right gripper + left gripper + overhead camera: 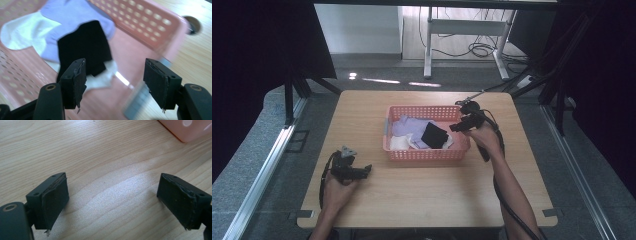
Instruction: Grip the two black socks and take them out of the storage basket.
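A pink perforated basket (427,154) stands mid-table and holds a black cloth (434,135), a lilac cloth (409,125) and white cloths (400,143). My right gripper (454,127) hovers open over the basket's right end. In the right gripper view its jaws stand wide apart around nothing, above the black cloth (83,47), the lilac cloth (72,15) and a white cloth (22,32) inside the basket (150,22). My left gripper (366,170) rests low over the bare wood at the front left, open (112,200) and holding nothing.
The wooden table (427,195) has free surface in front of and left of the basket. A corner of the basket (185,130) shows at the top right of the left gripper view. A round hole (192,24) sits in the tabletop beyond the basket.
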